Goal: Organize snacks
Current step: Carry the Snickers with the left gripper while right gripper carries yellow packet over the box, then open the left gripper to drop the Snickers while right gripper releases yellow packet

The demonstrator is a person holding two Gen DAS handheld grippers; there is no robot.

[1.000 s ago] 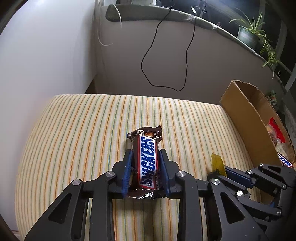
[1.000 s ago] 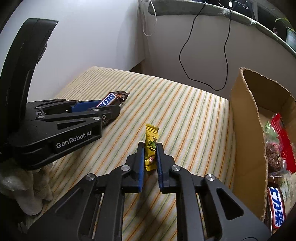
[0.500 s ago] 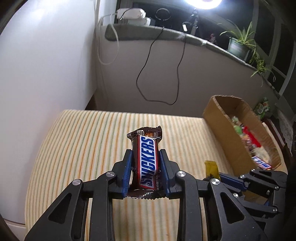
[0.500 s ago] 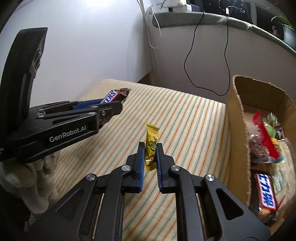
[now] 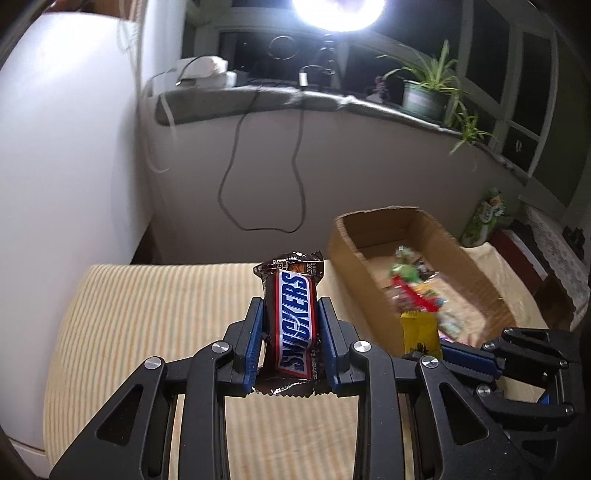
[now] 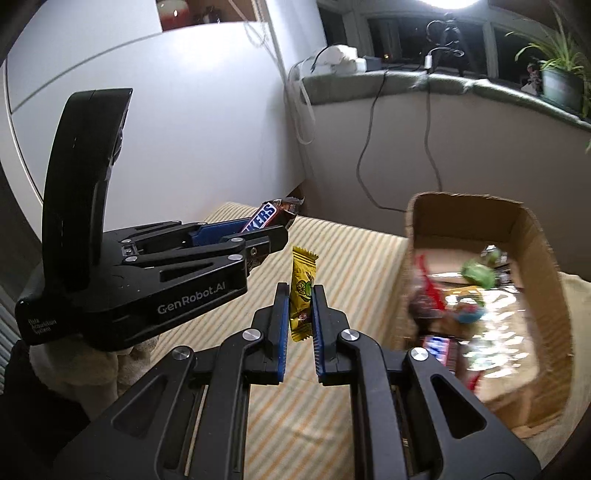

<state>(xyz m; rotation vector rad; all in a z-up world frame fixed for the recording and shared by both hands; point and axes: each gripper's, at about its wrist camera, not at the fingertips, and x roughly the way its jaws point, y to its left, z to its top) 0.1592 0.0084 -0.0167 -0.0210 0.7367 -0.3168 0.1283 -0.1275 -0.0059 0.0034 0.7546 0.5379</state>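
Observation:
My left gripper (image 5: 290,306) is shut on a brown Snickers bar (image 5: 295,321), held lengthwise above the striped cushion (image 5: 159,325). My right gripper (image 6: 300,291) is shut on a small yellow candy packet (image 6: 302,291), which stands upright between the blue pads. In the right wrist view the left gripper (image 6: 275,234) hangs at the left with the Snickers bar (image 6: 267,218) poking out of it. In the left wrist view the right gripper (image 5: 439,349) shows at the lower right with the yellow packet (image 5: 421,332). An open cardboard box (image 6: 543,266) holding several snacks stands to the right of both.
A white wall (image 5: 66,155) rises on the left. A low partition (image 5: 332,158) with a dangling black cable (image 5: 299,177) stands behind the cushion. Potted plants (image 5: 424,88) and a bright lamp (image 5: 340,11) sit on the ledge above. The box (image 5: 369,280) is blurred.
Both grippers have risen from the cushion with their snacks still gripped. The views now take in more of the wall, the ledge and the inside of the box.

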